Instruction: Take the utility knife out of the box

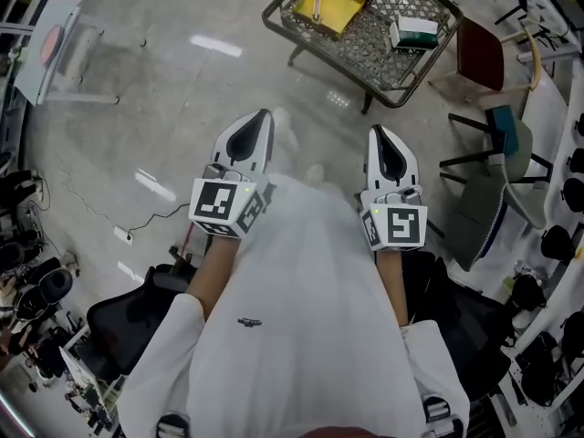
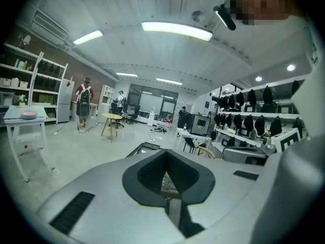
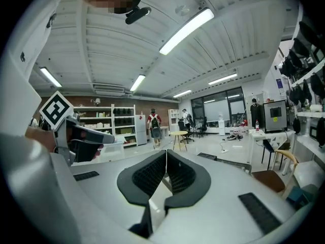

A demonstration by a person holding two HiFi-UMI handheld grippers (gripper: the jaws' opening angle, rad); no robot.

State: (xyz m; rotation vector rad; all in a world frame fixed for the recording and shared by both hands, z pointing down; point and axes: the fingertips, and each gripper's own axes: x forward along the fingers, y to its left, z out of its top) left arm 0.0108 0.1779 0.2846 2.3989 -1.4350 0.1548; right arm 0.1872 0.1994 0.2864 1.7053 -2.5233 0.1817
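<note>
A wire-mesh table stands ahead on the floor. On it lies an open yellow box with a slim pale tool inside; I cannot tell if this is the utility knife. My left gripper and right gripper are held side by side close to my body, well short of the table. Both point towards it. The left gripper is shut with nothing between its pads. The right gripper is also shut and empty.
A green and white carton lies on the mesh table's right part. A dark red chair and a teal chair stand to the right. A small white table is far left, a black office chair behind me.
</note>
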